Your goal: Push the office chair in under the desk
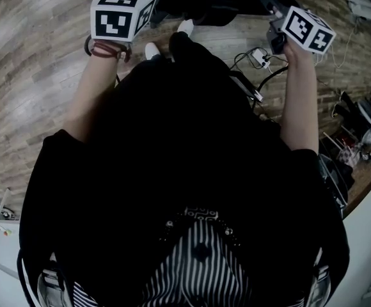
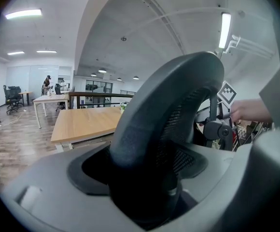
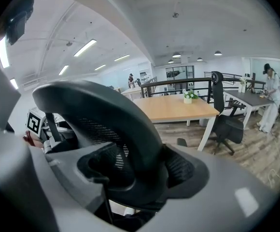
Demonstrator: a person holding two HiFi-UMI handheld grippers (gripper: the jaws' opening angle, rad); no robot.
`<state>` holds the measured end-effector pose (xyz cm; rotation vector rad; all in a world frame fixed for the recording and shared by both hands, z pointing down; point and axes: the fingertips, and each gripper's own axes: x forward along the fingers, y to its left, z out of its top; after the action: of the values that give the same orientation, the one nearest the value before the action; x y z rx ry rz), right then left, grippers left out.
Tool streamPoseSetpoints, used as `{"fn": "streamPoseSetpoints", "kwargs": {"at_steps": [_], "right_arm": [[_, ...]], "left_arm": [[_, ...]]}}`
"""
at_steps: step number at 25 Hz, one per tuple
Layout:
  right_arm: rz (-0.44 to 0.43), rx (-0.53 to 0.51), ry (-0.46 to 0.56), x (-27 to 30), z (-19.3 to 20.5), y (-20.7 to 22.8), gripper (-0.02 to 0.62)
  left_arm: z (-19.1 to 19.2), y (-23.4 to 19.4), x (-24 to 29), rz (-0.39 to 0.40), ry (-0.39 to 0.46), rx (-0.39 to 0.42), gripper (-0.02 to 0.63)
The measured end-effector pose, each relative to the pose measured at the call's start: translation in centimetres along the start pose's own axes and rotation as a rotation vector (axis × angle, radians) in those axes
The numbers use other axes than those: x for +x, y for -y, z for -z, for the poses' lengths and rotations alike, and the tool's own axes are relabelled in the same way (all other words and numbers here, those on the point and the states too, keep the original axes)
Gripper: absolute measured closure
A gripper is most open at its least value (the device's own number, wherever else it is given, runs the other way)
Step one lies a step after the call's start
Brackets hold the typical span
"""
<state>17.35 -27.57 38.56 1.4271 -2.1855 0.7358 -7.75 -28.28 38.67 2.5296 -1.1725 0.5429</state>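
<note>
Left gripper view is filled by the chair point(image 2: 164, 129): its curved, mesh-backed top rim rises from 6 o'clock toward 1 o'clock. The left gripper point(image 1: 123, 13) has its fingers point(image 2: 48, 187) closed round that rim. In the right gripper view the same rim arches from 9 o'clock to the centre, and the right gripper point(image 1: 307, 29) has its fingers point(image 3: 227, 187) clamped on it likewise. Both therefore hold the chair by the top of its back, one toward each end. A wooden counter point(image 2: 82, 122) stands beyond the chair, at 9 o'clock in the left gripper view and at 1 o'clock in the right gripper view, well apart from it. Whether it is the one meant I cannot tell. In the head view, cables point(image 1: 259, 59) with a white plug block lie on the floor at 1 o'clock, near the right gripper, and white shoes point(image 1: 185, 25) show at 12 o'clock between the grippers. The chief risk, as I judge it, is the chair's base snagging on those cables, which would stop it short or drag the plug block along. Uneven pressure from the two grippers could make the back swivel instead of travelling straight. The rim is smooth and rounded, so a hard shove might slide the fingers off. The chair could also strike the counter edge if it goes in crooked.
</note>
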Motion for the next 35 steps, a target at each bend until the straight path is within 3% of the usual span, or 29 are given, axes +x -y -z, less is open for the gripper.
{"fn": "streamPoseSetpoints", "kwargs": {"at_steps": [9,19,35], "right_arm": [[-0.020,-0.039,-0.001,1.2,-1.3,0.4,0.296],[-0.049,-0.047,-0.016,8.4,-6.8,4.8,0.329],[-0.117,-0.115,-0.004,11.4,-10.6,6.0,0.367]], "left_arm": [[-0.8,-1.3,0.9,-0.034,0.003,-0.010,0.236],[-4.2,-7.0,8.1,-0.057,-0.016,-0.031,0.236],[-6.4,-9.9,10.3,-0.081,0.009,-0.048,0.235]]}}
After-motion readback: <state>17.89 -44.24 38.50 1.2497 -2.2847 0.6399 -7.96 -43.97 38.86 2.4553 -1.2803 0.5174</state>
